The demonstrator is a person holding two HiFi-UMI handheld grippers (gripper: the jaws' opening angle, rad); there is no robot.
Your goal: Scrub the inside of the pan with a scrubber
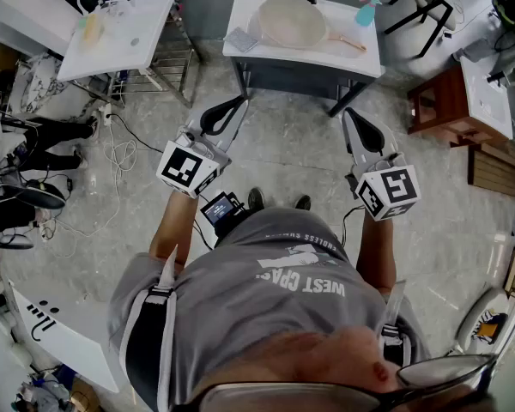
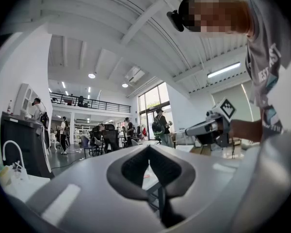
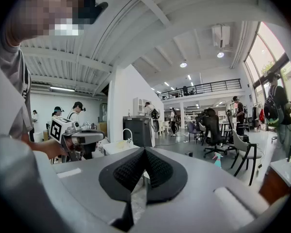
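Holding my left gripper [image 1: 239, 103] and right gripper [image 1: 348, 114] pressed together, empty, I judge the scrubber [image 1: 240, 39], left of the pan [image 1: 292, 21], nearer my left.

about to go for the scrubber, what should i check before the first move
1. Pan on the white table, inside facing up: ok.
2. Grey scrubber pad lying free, left of the pan: ok.
3. Left gripper empty: ok. Fingers open for a grasp: not ok, they are shut.
4. Right gripper empty: ok. Fingers are shut too: not ok.
5. Spray bottle clear of the pan's handle: cannot tell, it stands close by the handle's end.
6. Grippers over the table: not ok, both are held short of it.
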